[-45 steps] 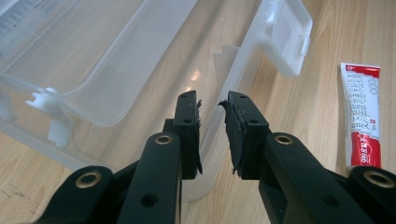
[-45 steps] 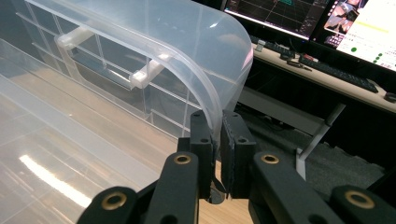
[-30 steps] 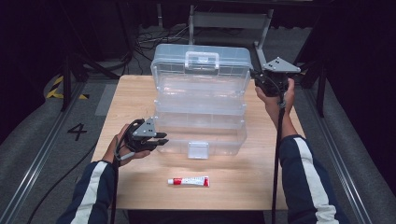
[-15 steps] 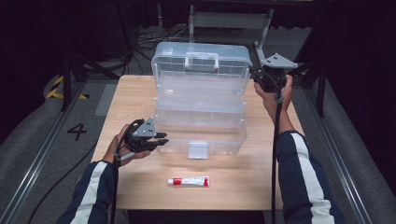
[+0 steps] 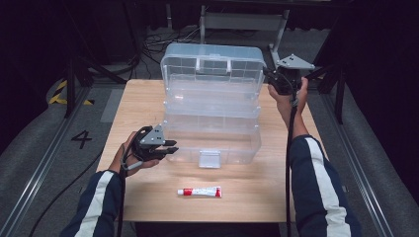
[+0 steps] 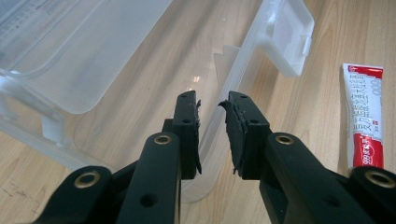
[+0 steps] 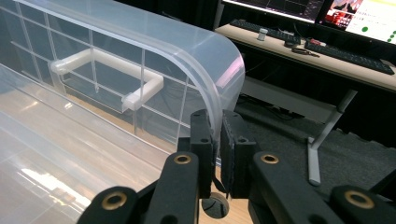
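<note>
Tube: red and white tube [image 5: 199,191] lies flat on the bench [image 5: 148,98] nearest you, in front of the box, apart from it; in the left gripper view it sits at the right edge [image 6: 364,116].
Left hand-held gripper: your left hand-held gripper [image 5: 170,146] is at the near left corner of the clear plastic box [image 5: 212,128]. In the left gripper view [image 6: 212,116] the jaws straddle the bottom tray's thin wall; the right pad is on it, but a sliver of gap shows at the left pad, so you cannot tell if it clamps.
Front latch: white latch tab [image 5: 209,159] hangs at the middle of the box's near wall; seen too in the left gripper view [image 6: 289,37].
Box: tiered, opened out, standing mid-bench, trays stepping up and away from you.
Lid: lid [image 5: 212,66] stands upright at the far side, white handle [image 5: 212,63] on it.
Right hand-held gripper: your right hand-held gripper [image 5: 271,78] is at the lid's right edge, raised. In the right gripper view [image 7: 217,135] the jaws are closed, pinching the lid's curved rim [image 7: 219,79].
Far: desk with keyboards [image 7: 345,56] behind the box.
</note>
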`<state>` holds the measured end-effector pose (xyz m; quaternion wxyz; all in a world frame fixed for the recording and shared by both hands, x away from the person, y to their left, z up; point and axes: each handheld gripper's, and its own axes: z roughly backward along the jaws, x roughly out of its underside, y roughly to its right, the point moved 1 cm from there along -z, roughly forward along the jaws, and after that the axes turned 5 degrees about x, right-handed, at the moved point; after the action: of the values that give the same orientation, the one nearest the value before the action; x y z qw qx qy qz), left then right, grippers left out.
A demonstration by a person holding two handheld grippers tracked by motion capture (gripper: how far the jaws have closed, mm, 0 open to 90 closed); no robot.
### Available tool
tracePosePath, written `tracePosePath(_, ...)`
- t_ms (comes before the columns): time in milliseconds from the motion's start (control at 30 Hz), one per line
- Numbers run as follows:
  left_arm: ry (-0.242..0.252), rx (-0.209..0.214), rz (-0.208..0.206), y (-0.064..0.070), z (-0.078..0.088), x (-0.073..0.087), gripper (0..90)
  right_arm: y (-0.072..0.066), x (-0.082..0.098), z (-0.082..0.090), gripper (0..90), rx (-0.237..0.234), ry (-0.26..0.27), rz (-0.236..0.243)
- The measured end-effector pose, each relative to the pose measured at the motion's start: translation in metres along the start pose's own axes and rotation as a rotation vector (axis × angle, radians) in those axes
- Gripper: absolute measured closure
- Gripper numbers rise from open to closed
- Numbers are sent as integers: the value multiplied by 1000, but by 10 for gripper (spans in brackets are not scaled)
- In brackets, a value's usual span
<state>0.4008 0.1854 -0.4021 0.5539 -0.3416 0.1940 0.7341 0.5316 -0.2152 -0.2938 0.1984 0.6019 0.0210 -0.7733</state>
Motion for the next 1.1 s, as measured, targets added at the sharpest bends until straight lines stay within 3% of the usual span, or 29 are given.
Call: tracePosePath(1100,-11,9,-9,-1,-2,-1,739,6,-5,-22,845,12,-21,-16)
